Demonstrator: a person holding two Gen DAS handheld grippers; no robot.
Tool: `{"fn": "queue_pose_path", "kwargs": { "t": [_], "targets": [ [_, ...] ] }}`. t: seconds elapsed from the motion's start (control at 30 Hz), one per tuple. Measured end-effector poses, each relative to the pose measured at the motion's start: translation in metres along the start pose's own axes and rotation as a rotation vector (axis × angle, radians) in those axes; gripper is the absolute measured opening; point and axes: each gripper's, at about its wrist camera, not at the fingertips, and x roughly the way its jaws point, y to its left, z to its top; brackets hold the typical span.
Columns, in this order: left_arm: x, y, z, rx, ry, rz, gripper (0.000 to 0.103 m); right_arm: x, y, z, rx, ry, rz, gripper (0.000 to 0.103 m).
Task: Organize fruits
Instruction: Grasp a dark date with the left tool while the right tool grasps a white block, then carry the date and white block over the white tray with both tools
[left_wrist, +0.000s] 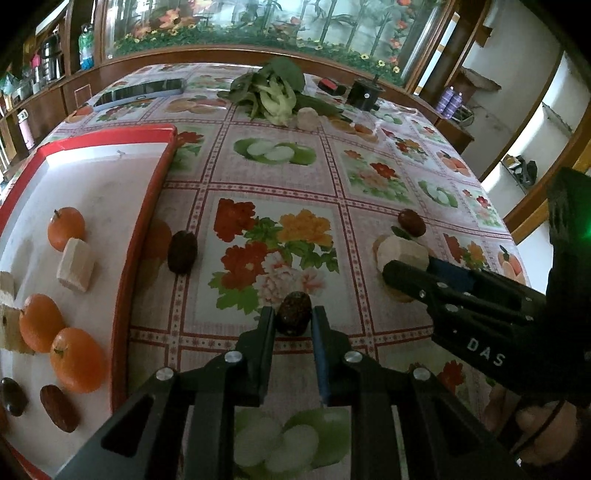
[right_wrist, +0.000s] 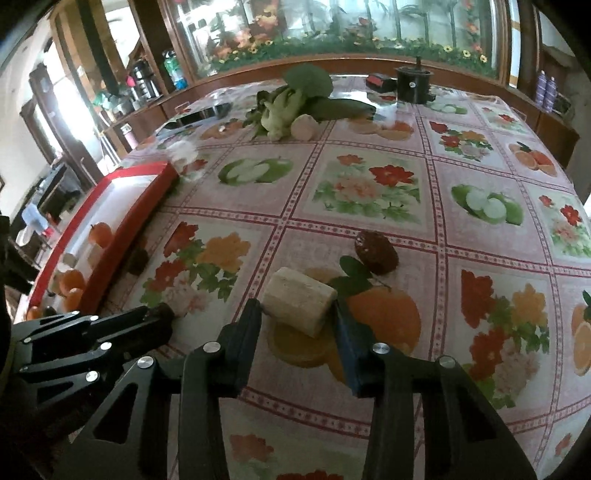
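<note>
Straddling a dark date (left_wrist: 293, 313), left gripper (left_wrist: 293, 319) barely clears; right gripper (right_wrist: 297, 314) brackets block (right_wrist: 299, 301), contact unclear

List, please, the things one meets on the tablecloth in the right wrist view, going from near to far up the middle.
Pale wooden block between the jaws → dark red date → leafy greens → black round container.

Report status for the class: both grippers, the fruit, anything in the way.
Left gripper open, fingers astride a dark date. Right gripper open around a pale block. Red tray holds oranges. Path to tray unobstructed.
</note>
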Motion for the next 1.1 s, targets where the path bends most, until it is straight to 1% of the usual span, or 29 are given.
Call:
{"fn": "queue_pose_path", "kwargs": {
  "t": [0.23, 0.57, 0.8, 0.87, 1.1],
  "targets": [
    [-0.008, 0.0, -0.008, -0.008, 0.01, -0.038, 0.022, -0.018, -0.003, -0.012, 0.023, -0.01, -0.008, 0.039],
    [-0.025, -0.009, -0.023, 0.027, 0.012, -0.104, 0.022, -0.037, -0.002, -0.032, 0.068, -0.007, -0.03, 0.039],
    [-0.031, -0.008, -0.03, 0.038, 0.017, -0.118, 0.022, -0.041, 0.004, -0.044, 0.084, 0.007, -0.049, 0.039],
    [-0.033, -0.009, -0.032, 0.05, 0.013, -0.109, 0.022, -0.04, 0.006, -0.045, 0.085, 0.012, -0.054, 0.039],
    [-0.041, -0.011, -0.034, 0.073, 0.002, -0.116, 0.022, -0.039, 0.012, -0.048, 0.085, 0.02, -0.066, 0.039]
  ]
}}
